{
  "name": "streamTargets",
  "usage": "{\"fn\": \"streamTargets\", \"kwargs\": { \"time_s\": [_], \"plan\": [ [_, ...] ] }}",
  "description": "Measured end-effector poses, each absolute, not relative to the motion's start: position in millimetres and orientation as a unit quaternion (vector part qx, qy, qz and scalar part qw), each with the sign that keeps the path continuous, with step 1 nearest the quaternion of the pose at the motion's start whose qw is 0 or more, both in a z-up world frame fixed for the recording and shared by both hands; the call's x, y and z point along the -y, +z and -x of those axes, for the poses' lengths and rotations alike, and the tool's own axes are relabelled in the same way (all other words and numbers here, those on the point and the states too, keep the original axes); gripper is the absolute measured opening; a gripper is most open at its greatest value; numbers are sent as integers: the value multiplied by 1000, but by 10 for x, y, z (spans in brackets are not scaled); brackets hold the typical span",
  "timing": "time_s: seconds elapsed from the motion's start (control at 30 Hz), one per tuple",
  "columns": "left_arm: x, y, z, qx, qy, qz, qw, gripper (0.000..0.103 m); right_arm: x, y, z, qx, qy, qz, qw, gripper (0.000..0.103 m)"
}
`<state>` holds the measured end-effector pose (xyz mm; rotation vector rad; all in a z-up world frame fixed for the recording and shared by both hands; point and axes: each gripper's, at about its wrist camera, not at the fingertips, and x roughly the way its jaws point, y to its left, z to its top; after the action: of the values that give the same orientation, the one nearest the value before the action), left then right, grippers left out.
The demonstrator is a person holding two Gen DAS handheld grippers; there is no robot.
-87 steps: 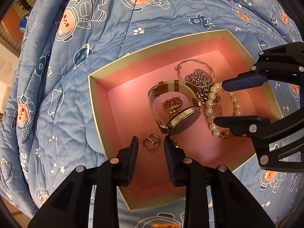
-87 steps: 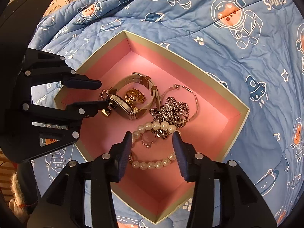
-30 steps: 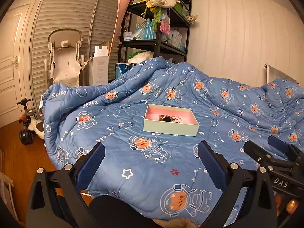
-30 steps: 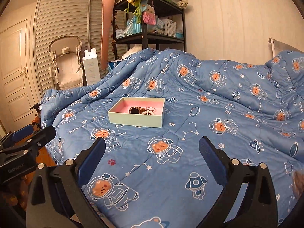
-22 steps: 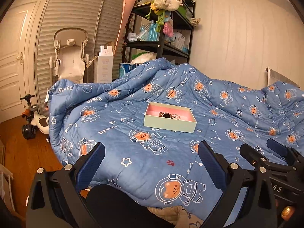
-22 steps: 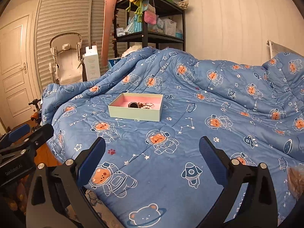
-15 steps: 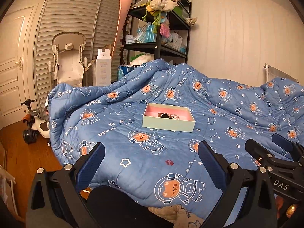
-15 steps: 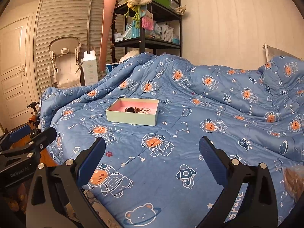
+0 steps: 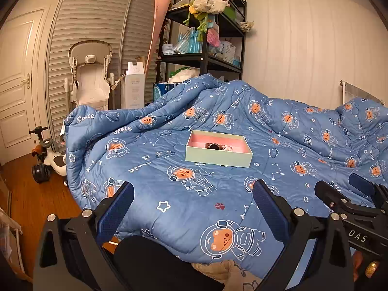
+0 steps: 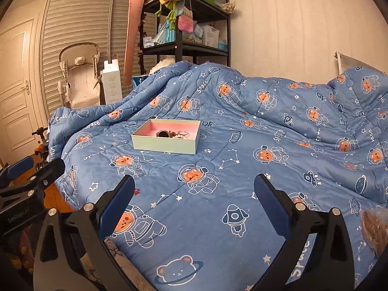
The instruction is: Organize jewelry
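A pale green box with a pink inside (image 9: 218,156) lies on the blue astronaut quilt, far ahead of both grippers; it also shows in the right wrist view (image 10: 167,144). A watch (image 9: 213,146) and other jewelry lie in it, and the watch shows in the right wrist view (image 10: 163,134). My left gripper (image 9: 192,214) is wide open and empty at the bed's near edge. My right gripper (image 10: 194,206) is wide open and empty over the quilt. The right gripper shows at the lower right of the left wrist view (image 9: 354,191), and the left gripper at the left of the right wrist view (image 10: 29,169).
The quilt (image 9: 291,145) covers the whole bed. A black shelf unit (image 9: 206,55) stands behind it. A white baby chair (image 9: 88,82), a white carton (image 9: 134,87) and a ride-on toy (image 9: 46,160) stand on the wooden floor at left.
Both grippers were close over the box 2.9 s ago, nearly shut; they have since pulled far back and opened wide. Over the last second the views only shift slightly.
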<state>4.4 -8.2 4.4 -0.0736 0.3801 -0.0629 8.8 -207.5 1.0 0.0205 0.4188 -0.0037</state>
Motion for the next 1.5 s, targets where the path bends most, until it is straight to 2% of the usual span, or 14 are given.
{"fn": "streamTargets", "kwargs": {
  "time_s": [1.5],
  "plan": [
    [25,28,-77,-200,-21,45,978,96,2047,-10,-78,-214,1,-7,977,97]
  ]
}}
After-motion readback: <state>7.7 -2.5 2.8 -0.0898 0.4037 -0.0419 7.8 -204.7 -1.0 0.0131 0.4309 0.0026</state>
